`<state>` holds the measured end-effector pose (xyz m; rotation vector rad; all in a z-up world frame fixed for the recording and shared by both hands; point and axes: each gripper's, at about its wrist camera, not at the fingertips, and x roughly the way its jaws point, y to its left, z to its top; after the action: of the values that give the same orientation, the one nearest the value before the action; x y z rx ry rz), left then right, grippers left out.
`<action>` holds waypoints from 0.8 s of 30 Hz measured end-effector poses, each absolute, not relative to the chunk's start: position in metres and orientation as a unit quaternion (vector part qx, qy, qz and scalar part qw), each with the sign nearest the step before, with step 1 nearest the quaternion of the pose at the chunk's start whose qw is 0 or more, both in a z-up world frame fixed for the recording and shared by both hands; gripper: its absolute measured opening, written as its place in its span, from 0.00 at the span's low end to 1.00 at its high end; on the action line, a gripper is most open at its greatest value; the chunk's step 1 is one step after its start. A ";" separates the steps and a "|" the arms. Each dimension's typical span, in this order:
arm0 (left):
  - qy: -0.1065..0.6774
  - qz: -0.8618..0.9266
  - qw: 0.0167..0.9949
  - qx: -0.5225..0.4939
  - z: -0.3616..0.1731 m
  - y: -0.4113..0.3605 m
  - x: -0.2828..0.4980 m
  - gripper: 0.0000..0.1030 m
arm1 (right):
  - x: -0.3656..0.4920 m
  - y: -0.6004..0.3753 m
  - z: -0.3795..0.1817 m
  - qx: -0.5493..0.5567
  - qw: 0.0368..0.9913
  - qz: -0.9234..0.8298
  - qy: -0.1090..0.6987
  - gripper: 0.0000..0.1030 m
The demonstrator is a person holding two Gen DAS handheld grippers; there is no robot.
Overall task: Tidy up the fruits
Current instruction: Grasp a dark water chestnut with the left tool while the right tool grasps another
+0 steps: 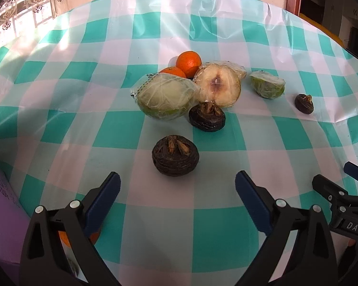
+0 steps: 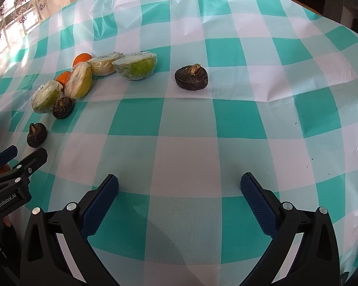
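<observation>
On the teal-and-white checked tablecloth (image 1: 59, 76) lie two oranges (image 1: 189, 62), several plastic-wrapped fruit halves (image 1: 165, 97) and three dark water chestnuts. One chestnut (image 1: 175, 156) lies just ahead of my open, empty left gripper (image 1: 177, 186). A second chestnut (image 1: 207, 116) rests against the wrapped halves. The third chestnut (image 2: 191, 77) lies apart, well ahead of my open, empty right gripper (image 2: 179, 188). The fruit cluster shows at the left of the right wrist view (image 2: 78, 81). Another orange (image 1: 66, 238) sits partly hidden behind my left finger.
A purple container (image 1: 2, 214) stands at the lower left of the left wrist view. The right gripper's body (image 1: 346, 202) shows at the right edge there. A curtained window (image 1: 16, 12) is at the far left, beyond the table edge.
</observation>
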<state>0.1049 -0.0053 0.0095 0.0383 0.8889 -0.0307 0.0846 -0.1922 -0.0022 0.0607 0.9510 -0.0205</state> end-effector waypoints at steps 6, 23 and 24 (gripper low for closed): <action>0.432 -0.020 0.902 0.012 0.008 -0.008 0.119 0.63 | 0.110 -0.200 -0.001 0.042 0.890 -0.011 0.454 0.96; 0.396 -0.101 0.912 -0.004 0.018 -0.045 0.087 0.39 | 0.191 -0.217 0.005 0.039 0.896 -0.026 0.441 0.80; 0.399 -0.103 0.911 -0.004 0.017 -0.047 0.086 0.39 | 0.195 -0.213 0.005 0.029 0.896 -0.030 0.441 0.78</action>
<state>0.0862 -0.0467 0.0168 -0.0082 0.8223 -0.2126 0.1946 -0.2127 0.0054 0.0602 0.9146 -0.0613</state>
